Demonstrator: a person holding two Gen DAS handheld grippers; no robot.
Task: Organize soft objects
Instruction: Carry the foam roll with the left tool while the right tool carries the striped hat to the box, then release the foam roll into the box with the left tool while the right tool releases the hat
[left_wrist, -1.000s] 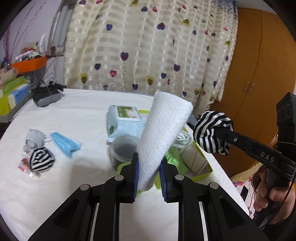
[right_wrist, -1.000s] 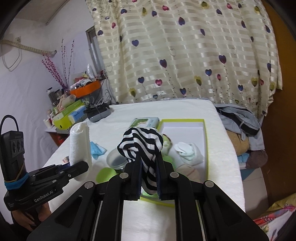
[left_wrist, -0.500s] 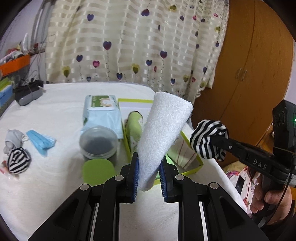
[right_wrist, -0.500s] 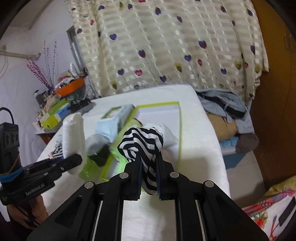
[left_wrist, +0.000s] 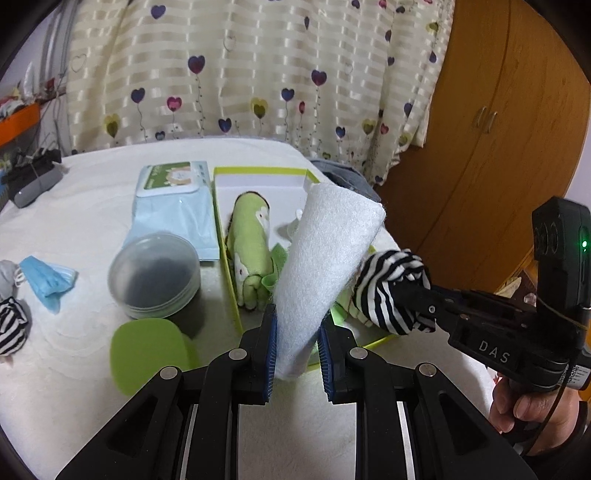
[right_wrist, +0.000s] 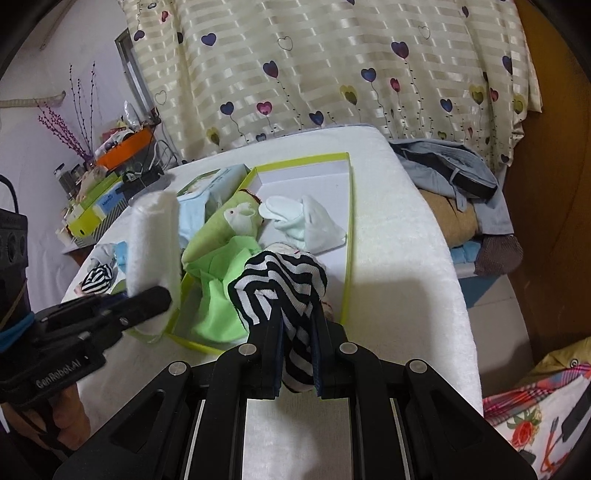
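The left gripper (left_wrist: 295, 343) clamps a white towel (left_wrist: 325, 258); the right gripper (right_wrist: 297, 354) pinches a striped sock (right_wrist: 277, 284) above the box (right_wrist: 347, 236).

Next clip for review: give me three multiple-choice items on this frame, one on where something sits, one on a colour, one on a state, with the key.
1. Where does the wet-wipes pack lie?
A. inside the box
B. on the table beside the box's left wall
C. on the round container

2. What colour is the rim of the open box?
A. orange
B. blue
C. lime green

3. What is the state of the right gripper?
A. open, holding nothing
B. shut on the striped sock
C. shut on the blue face mask

Key: 1 B, the pack rests on the white table against the box's outer left side. 2 C, the edge reads lime green in both views. 3 B, the striped sock is pinched between its pads, while the left gripper holds the white towel roll.
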